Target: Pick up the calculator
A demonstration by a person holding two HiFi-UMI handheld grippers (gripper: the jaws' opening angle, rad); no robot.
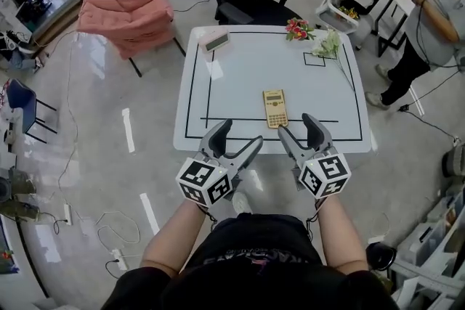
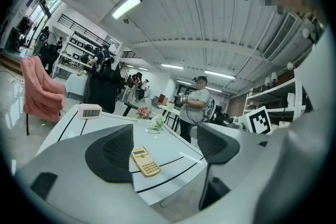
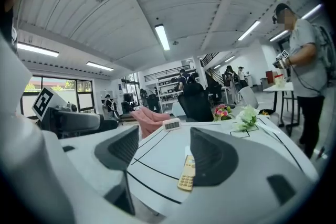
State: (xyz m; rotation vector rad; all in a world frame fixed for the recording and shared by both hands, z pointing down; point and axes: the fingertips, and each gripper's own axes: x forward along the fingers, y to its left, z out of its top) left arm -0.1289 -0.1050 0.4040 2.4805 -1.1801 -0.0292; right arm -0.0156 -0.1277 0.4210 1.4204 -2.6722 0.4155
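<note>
Yellow calculator (image 2: pixel 145 161): left gripper view shows whole, right gripper view half; left tool (image 2: pixel 165 140), right tool (image 3: pixel 165 150) wide.

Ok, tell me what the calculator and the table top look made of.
The calculator looks like hard plastic: a matte tan-yellow casing with rows of small moulded keys. The table top is smooth and evenly white with black lines marked on it, likely laminate or painted board. Its core doesn't show.
</note>
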